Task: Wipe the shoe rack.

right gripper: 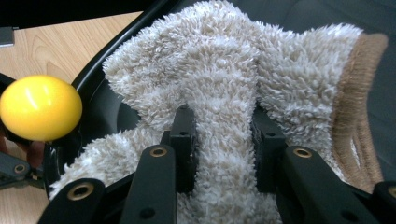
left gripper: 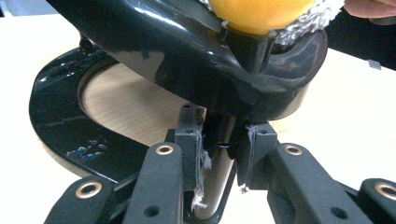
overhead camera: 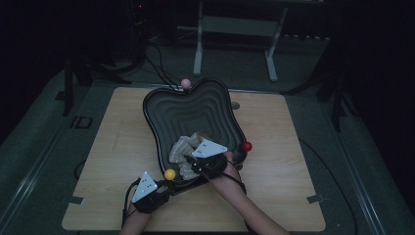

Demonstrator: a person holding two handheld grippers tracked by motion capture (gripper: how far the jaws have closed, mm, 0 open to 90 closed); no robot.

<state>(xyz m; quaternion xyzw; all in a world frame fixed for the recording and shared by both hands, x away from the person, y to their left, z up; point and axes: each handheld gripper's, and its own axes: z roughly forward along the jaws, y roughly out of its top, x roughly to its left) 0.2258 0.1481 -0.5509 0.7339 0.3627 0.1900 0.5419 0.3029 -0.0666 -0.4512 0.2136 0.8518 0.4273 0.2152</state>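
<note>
High view: two hand-held grippers work at a glossy black ridged tray (overhead camera: 166,110) on the light wooden table (overhead camera: 284,196).
The right hand-held gripper (right gripper: 219,135) has its jaws clamped on a fluffy cream sock with brown cuff (right gripper: 224,70), which lies in the near part of the tray. The left hand-held gripper (left gripper: 219,149) is closed on the tray's black stand post (left gripper: 219,135), just under a yellow ball knob (left gripper: 259,14).

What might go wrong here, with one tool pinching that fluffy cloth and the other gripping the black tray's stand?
The right gripper pinches only a fold of the fluffy cloth, so lifting may let it slip, or it may snag on the yellow ball. The left gripper clamps the thin post under the tilted black tray; if that slips, the tray may tip.
</note>
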